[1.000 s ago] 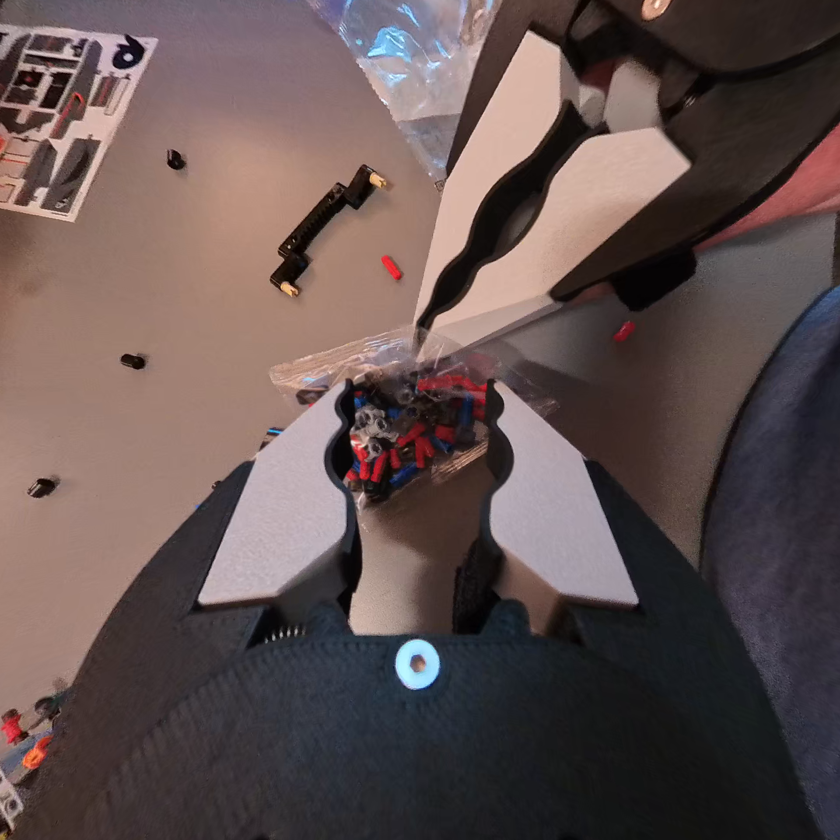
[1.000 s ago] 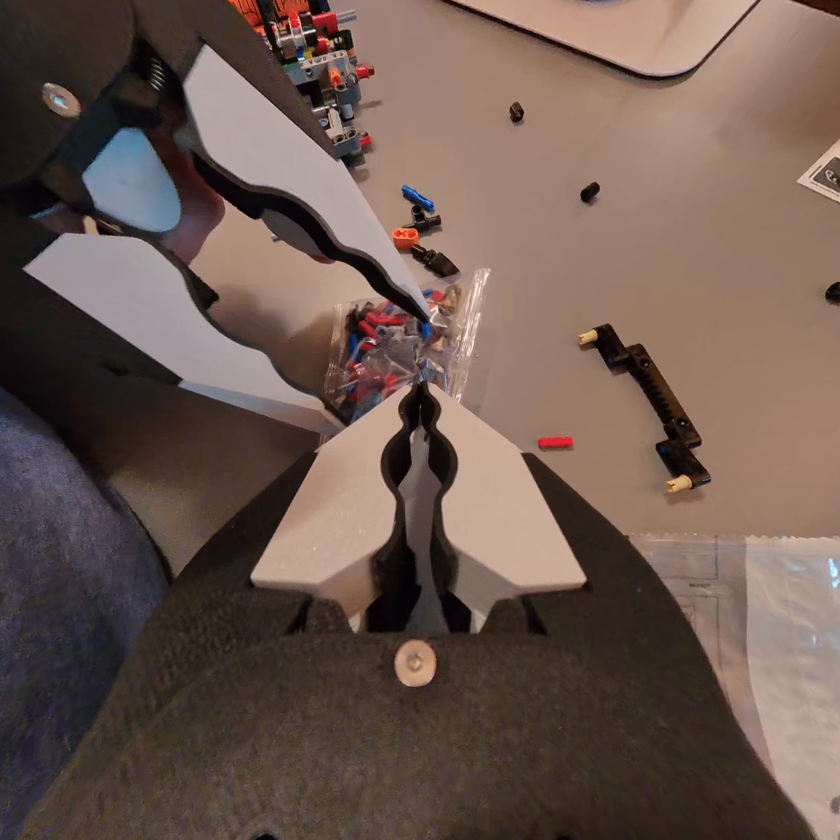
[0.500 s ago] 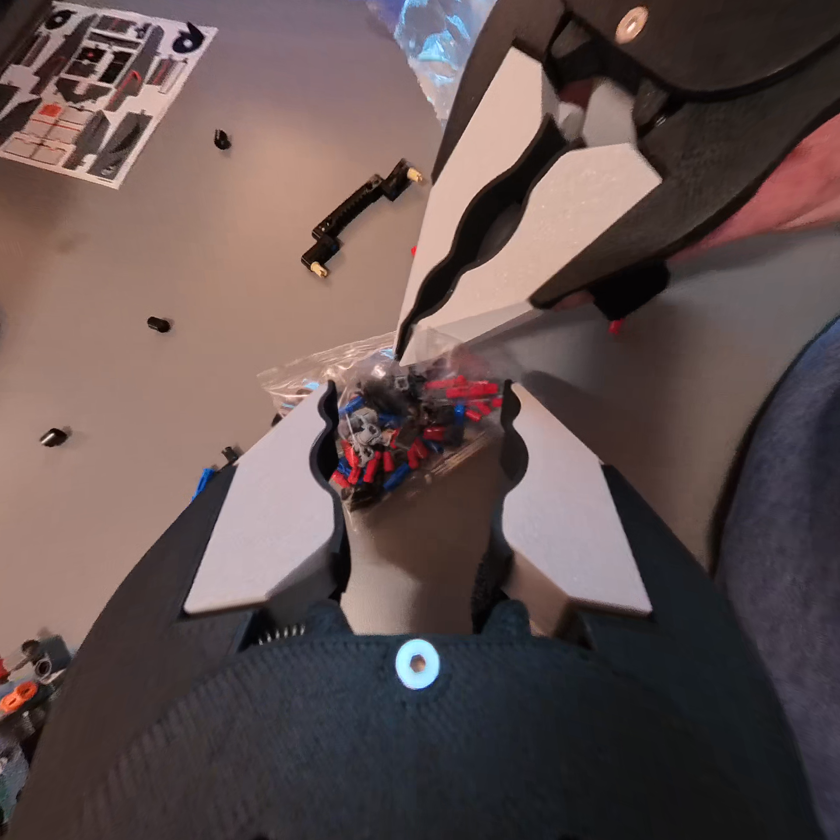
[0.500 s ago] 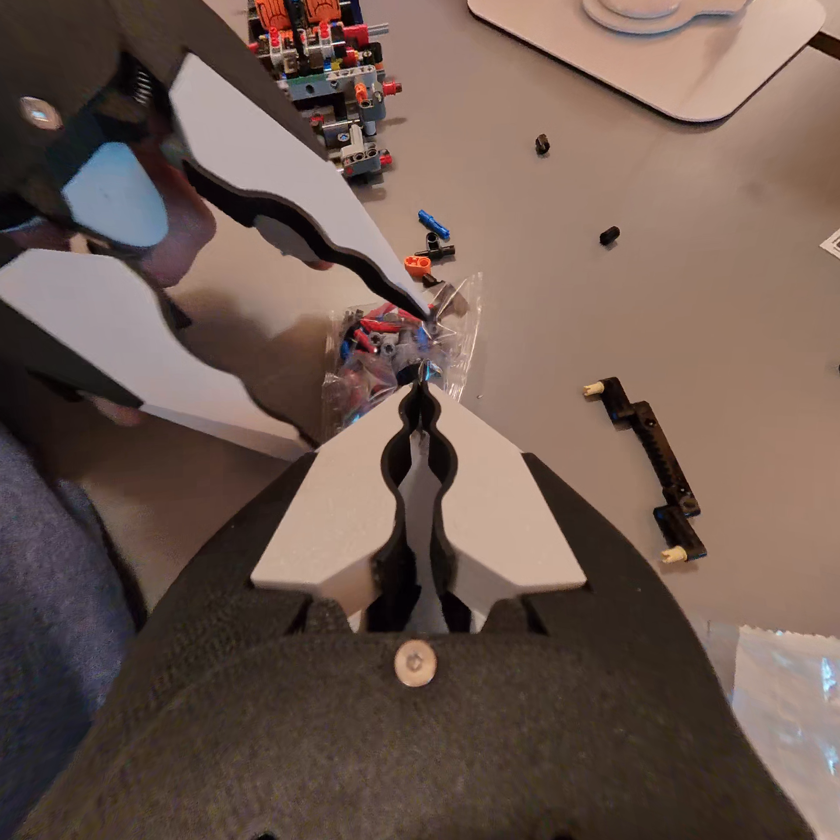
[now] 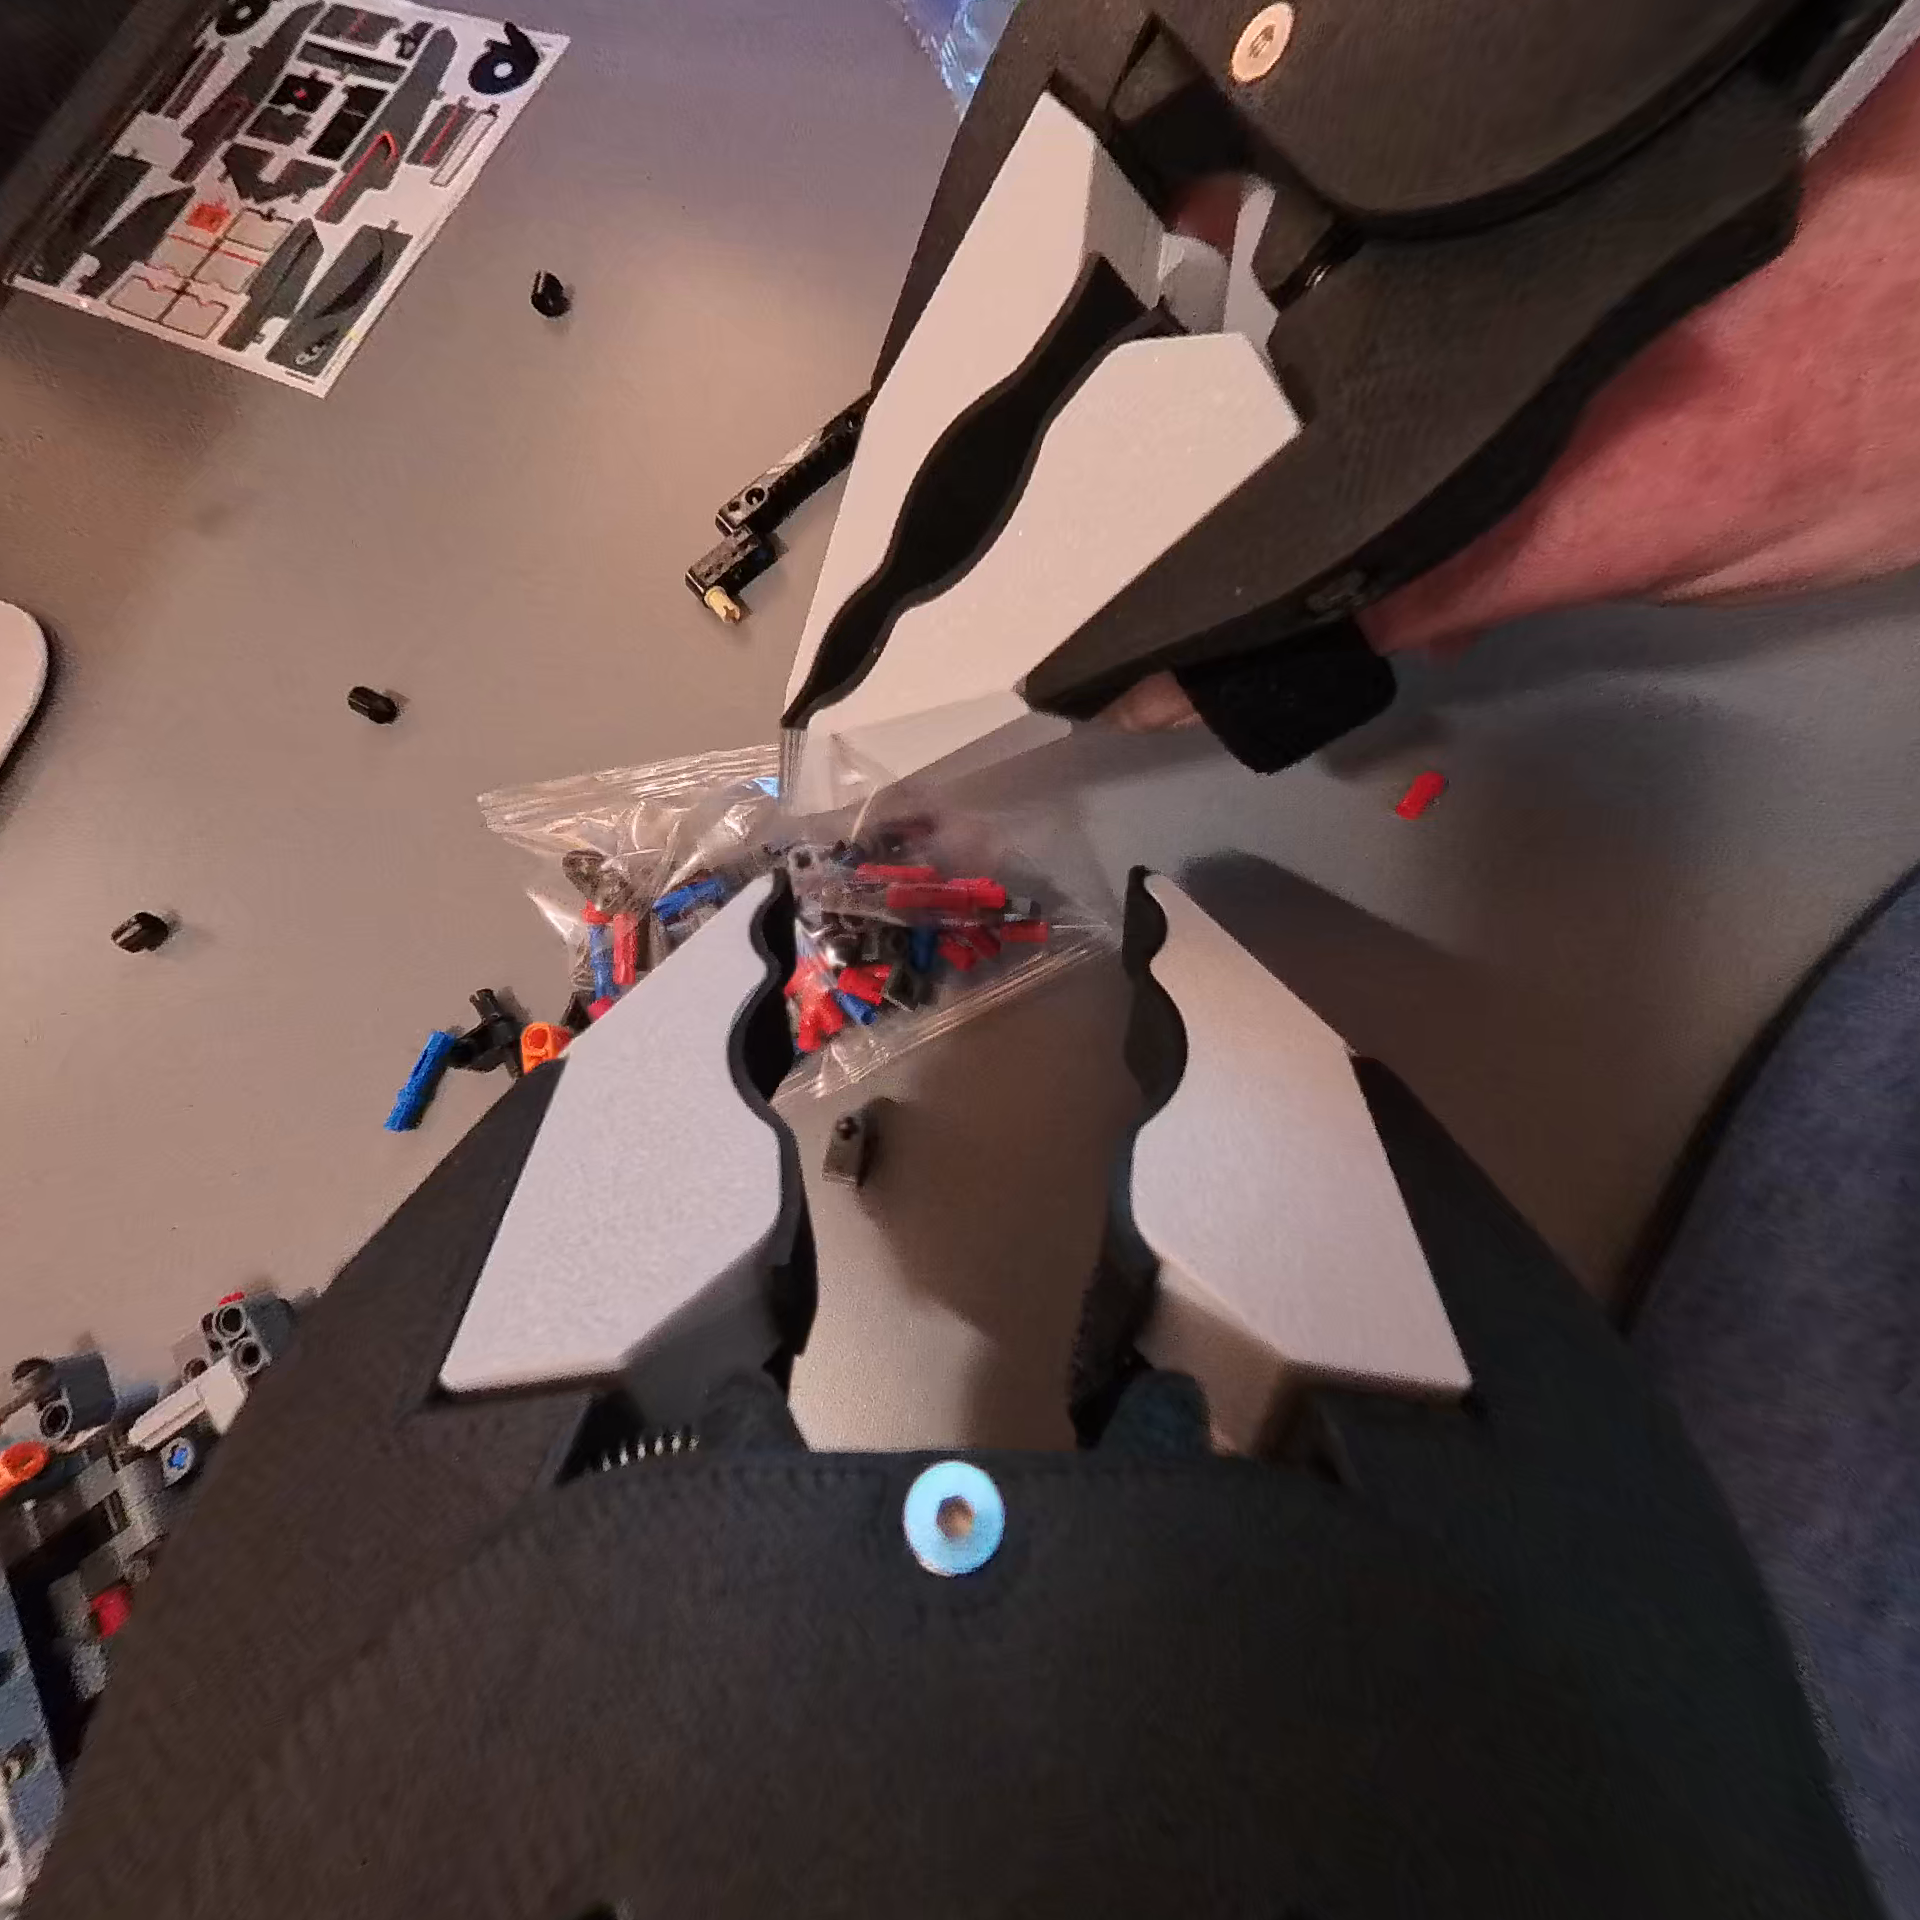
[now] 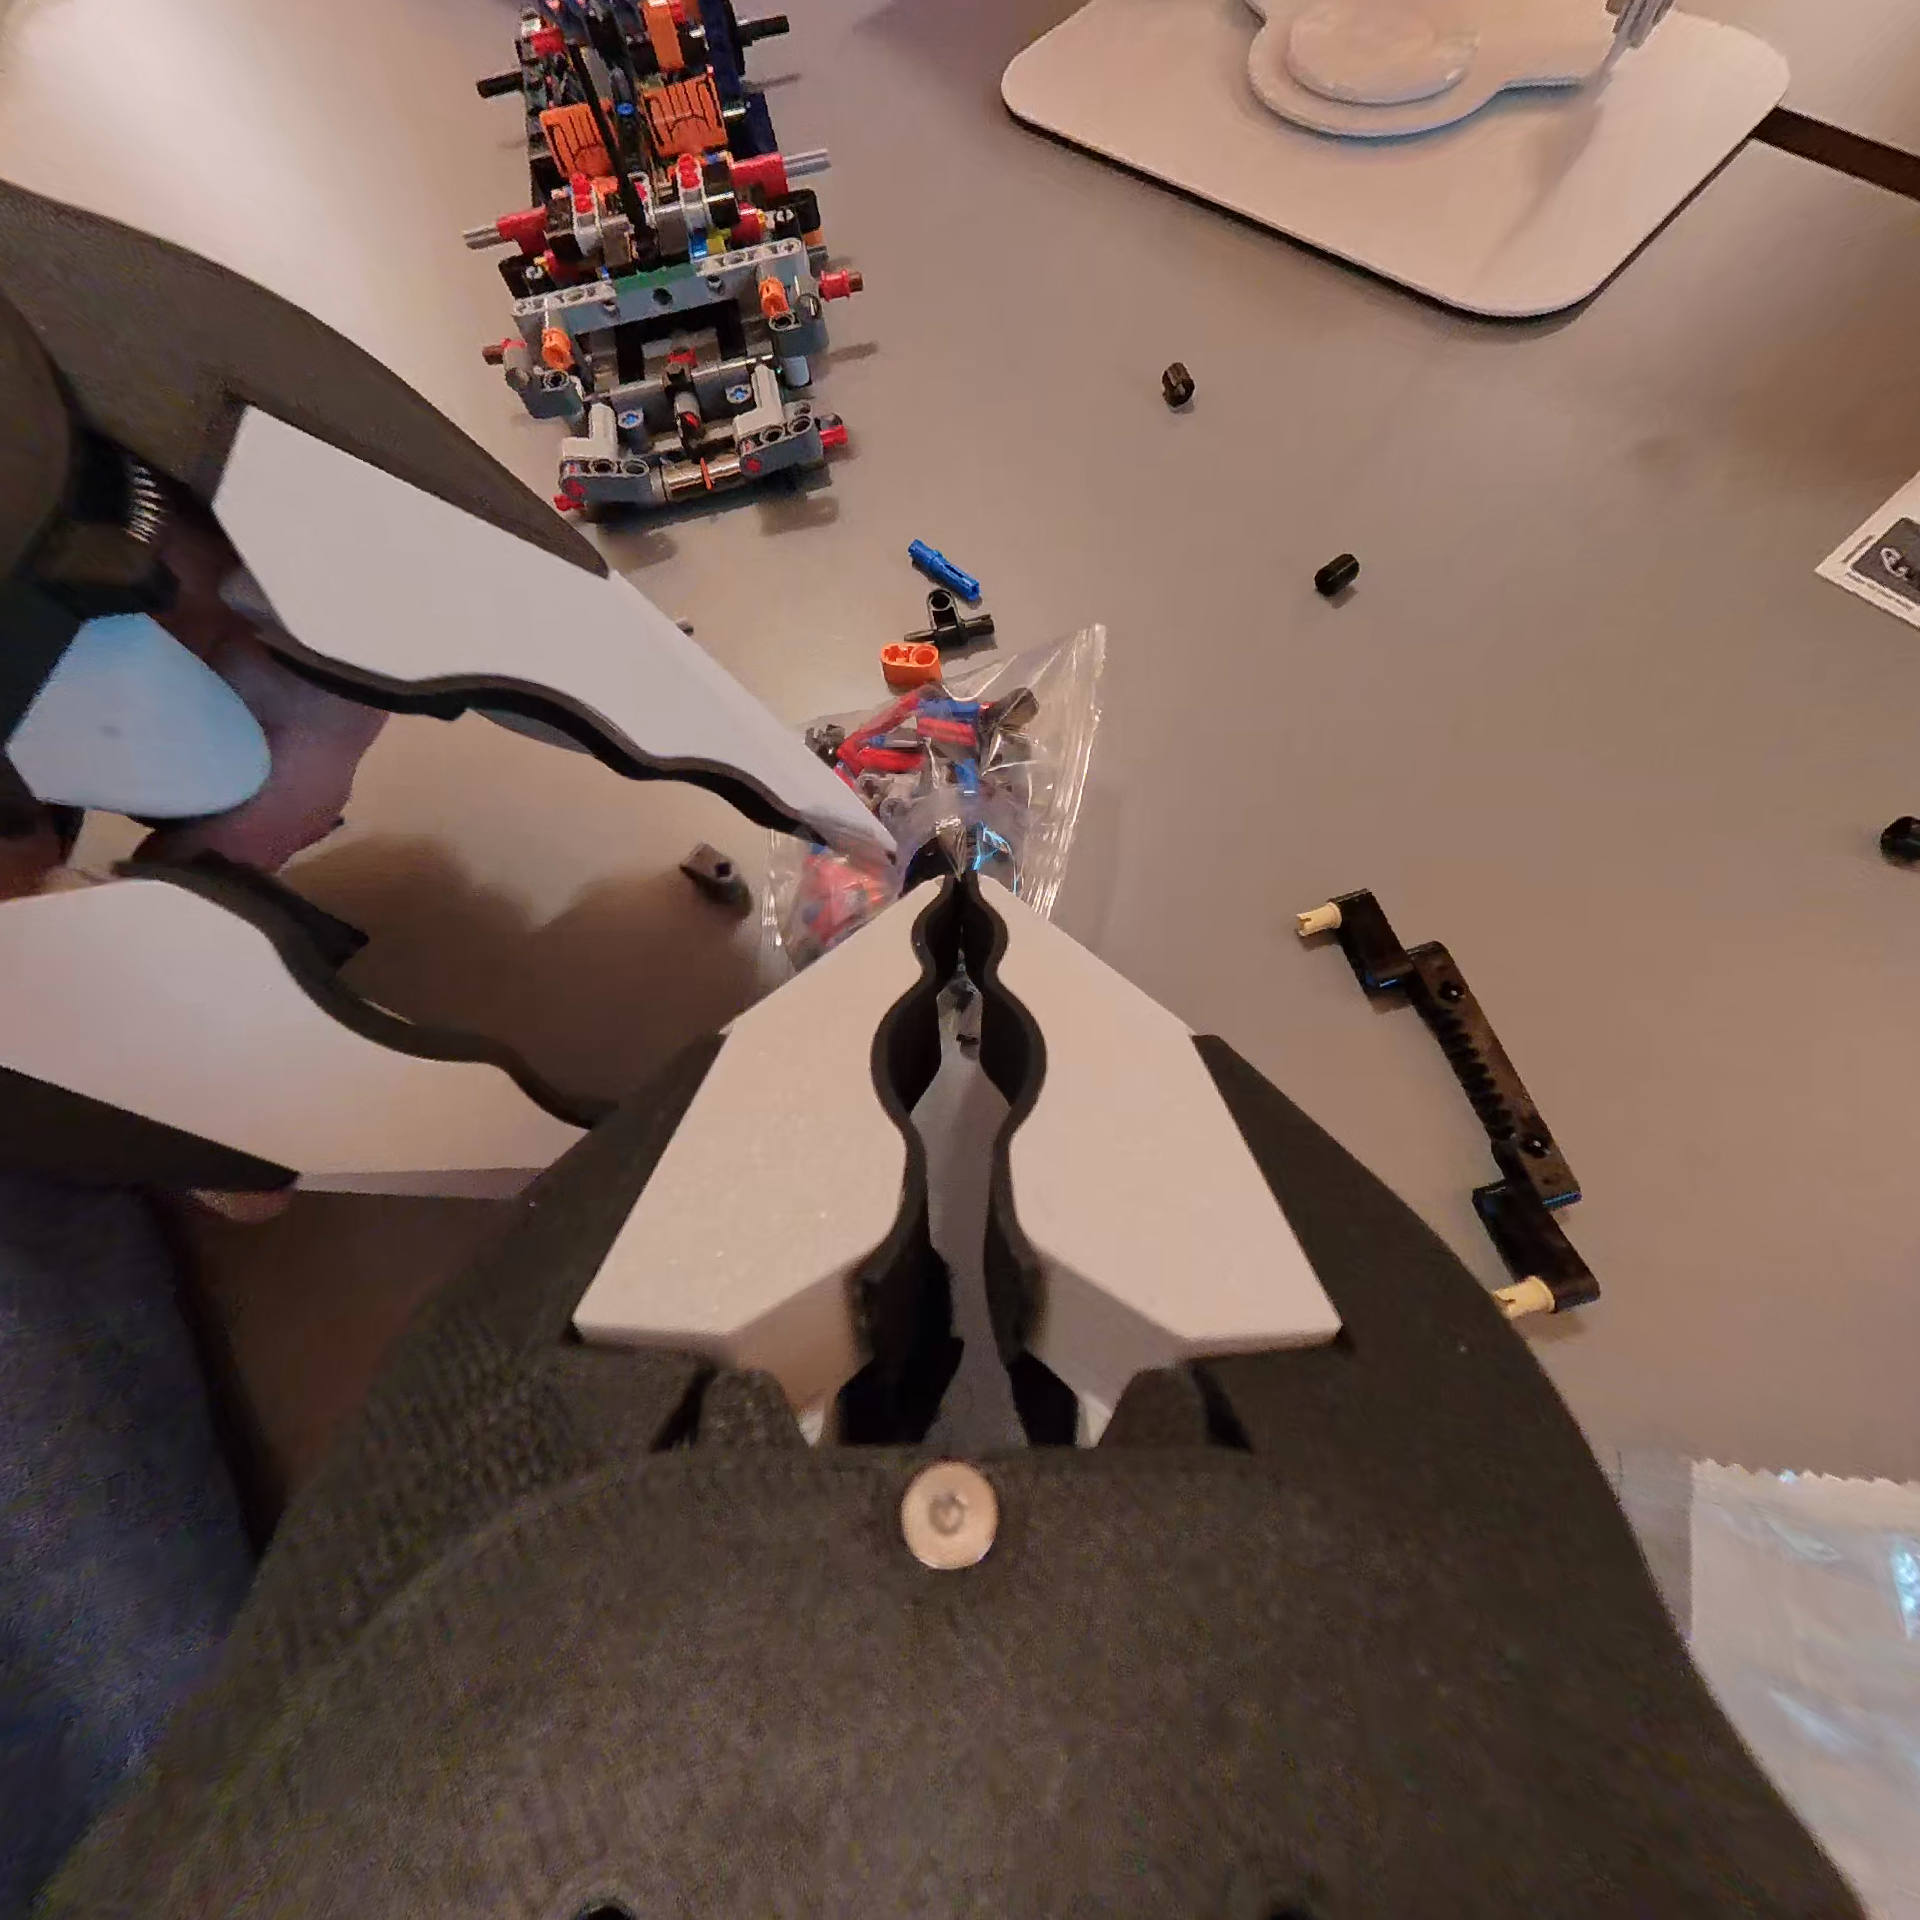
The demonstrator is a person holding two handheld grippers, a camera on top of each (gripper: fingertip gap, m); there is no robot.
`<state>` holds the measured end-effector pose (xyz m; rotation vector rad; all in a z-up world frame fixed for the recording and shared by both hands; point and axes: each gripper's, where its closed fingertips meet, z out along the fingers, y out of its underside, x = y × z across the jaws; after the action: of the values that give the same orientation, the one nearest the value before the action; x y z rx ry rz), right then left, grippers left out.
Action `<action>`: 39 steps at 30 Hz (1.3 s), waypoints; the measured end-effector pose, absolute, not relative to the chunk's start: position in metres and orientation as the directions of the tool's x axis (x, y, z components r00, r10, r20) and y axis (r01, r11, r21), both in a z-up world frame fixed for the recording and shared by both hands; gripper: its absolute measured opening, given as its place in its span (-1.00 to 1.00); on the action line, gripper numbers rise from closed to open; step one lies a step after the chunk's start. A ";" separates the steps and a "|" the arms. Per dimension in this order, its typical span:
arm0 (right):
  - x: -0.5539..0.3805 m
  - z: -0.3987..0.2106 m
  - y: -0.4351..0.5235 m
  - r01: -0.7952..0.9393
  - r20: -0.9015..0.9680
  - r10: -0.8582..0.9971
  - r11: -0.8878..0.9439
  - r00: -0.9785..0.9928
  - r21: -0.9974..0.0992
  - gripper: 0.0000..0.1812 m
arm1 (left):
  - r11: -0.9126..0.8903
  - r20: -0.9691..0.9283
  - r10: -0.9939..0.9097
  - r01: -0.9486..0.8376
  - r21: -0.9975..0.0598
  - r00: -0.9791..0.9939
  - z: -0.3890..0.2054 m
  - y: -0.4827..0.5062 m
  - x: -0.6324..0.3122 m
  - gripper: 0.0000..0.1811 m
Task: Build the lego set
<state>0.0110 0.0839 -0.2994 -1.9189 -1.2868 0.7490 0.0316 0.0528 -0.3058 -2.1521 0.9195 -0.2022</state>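
A small clear bag of red, blue and black pins (image 5: 914, 935) lies on the grey table (image 5: 416, 623), and it also shows in the right wrist view (image 6: 997, 727). My right gripper (image 6: 956, 883) is shut on the bag's top edge and shows from the front in the left wrist view (image 5: 792, 727). My left gripper (image 5: 956, 883) is open, with its jaws on either side of the bag's near end, and it shows in the right wrist view (image 6: 740, 985). One small black piece (image 5: 847, 1138) lies loose on the table beside the bag, between the left jaws.
A part-built lego chassis (image 6: 665, 312) stands beyond the bag. A black toothed beam (image 6: 1455, 1070), a blue pin (image 6: 943, 569), an orange connector (image 6: 909, 665), a red pin (image 5: 1421, 795) and black pins lie around. A sticker sheet (image 5: 281, 156), white pad (image 6: 1403, 156) and empty plastic bag (image 6: 1808, 1662) sit at the edges.
The right gripper has kept its pinch on the bag and pulled it up. The left jaws have opened wider and drawn back. A small black piece now lies on the table by the bag.
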 end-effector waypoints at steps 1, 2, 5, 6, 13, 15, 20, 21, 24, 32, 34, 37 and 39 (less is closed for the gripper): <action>0.011 -0.298 0.084 0.528 -0.085 0.936 -0.266 0.342 -0.807 -1.00 | -0.442 -0.148 -0.671 -0.552 -0.707 0.727 -0.307 0.054 0.032 -0.34; 0.011 -0.297 0.085 0.522 -0.086 0.935 -0.267 0.344 -0.810 -1.00 | -0.440 -0.154 -0.668 -0.553 -0.707 0.728 -0.306 0.056 0.033 -0.37; 0.012 -0.296 0.085 0.515 -0.099 0.934 -0.275 0.343 -0.812 -1.00 | -0.450 -0.171 -0.648 -0.553 -0.701 0.743 -0.307 0.062 0.032 -0.41; 0.012 -0.296 0.086 0.515 -0.101 0.934 -0.277 0.343 -0.811 -1.00 | -0.452 -0.183 -0.638 -0.556 -0.698 0.748 -0.308 0.065 0.031 -0.43; 0.014 -0.299 0.085 0.508 -0.121 0.935 -0.287 0.334 -0.812 -1.00 | -0.431 -0.235 -0.634 -0.589 -0.683 0.737 -0.312 0.071 0.028 -0.63; 0.014 -0.300 0.085 0.507 -0.130 0.935 -0.291 0.330 -0.811 -1.00 | -0.429 -0.244 -0.633 -0.595 -0.679 0.735 -0.312 0.072 0.027 -0.71; 0.015 -0.301 0.083 0.513 -0.140 0.939 -0.291 0.313 -0.808 -1.00 | -0.411 -0.281 -0.621 -0.609 -0.678 0.732 -0.307 0.076 0.017 -0.95; 0.015 -0.301 0.083 0.512 -0.144 0.940 -0.292 0.309 -0.808 -1.00 | -0.407 -0.278 -0.621 -0.604 -0.685 0.733 -0.305 0.077 0.016 -0.97; 0.016 -0.301 0.085 0.518 -0.136 0.941 -0.287 0.310 -0.806 -1.00 | -0.405 -0.290 -0.619 -0.613 -0.679 0.730 -0.305 0.077 0.010 -1.00; 0.019 -0.302 0.086 0.528 -0.131 0.944 -0.280 0.302 -0.802 -1.00 | -0.402 -0.288 -0.632 -0.621 -0.673 0.720 -0.307 0.075 0.003 -1.00; 0.019 -0.301 0.085 0.528 -0.127 0.945 -0.277 0.303 -0.803 -1.00 | -0.392 -0.280 -0.645 -0.621 -0.679 0.712 -0.307 0.075 0.003 -1.00; 0.018 -0.302 0.083 0.532 -0.129 0.946 -0.276 0.296 -0.801 -1.00 | -0.392 -0.278 -0.650 -0.626 -0.674 0.707 -0.308 0.073 0.003 -1.00; 0.018 -0.302 0.082 0.544 -0.108 0.951 -0.257 0.290 -0.798 -0.92 | -0.387 -0.287 -0.651 -0.633 -0.670 0.702 -0.308 0.074 0.003 -1.00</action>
<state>0.0179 0.0822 -0.3020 -1.9112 -1.3355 0.7998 0.0032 0.0736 -0.3075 -2.1094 0.9767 -0.0296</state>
